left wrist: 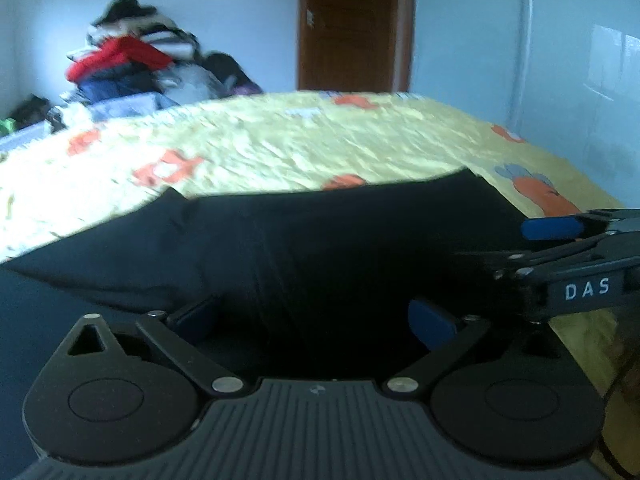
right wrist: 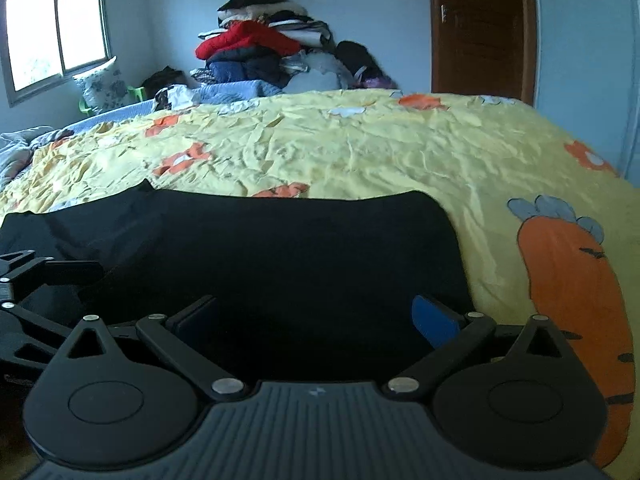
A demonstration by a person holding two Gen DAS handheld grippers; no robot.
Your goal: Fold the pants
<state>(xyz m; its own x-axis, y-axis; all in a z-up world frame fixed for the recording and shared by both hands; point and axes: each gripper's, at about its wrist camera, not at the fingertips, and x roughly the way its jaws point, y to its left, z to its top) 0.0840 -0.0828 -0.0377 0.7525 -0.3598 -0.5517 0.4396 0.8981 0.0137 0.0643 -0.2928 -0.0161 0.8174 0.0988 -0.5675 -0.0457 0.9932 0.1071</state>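
the black pants [right wrist: 256,256] are spread flat on the near part of the yellow bedspread [right wrist: 360,148], likely so an edge can be taken. the left gripper [left wrist: 316,320] and right gripper [right wrist: 316,320] are held side by side at the near edge, both spread apart with nothing pinched.

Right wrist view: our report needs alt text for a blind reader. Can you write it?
Black pants lie flat on a yellow sheet printed with orange carrots, with the open right gripper low over their near edge. The left gripper enters at the left; piled clothes and a brown door stand behind.
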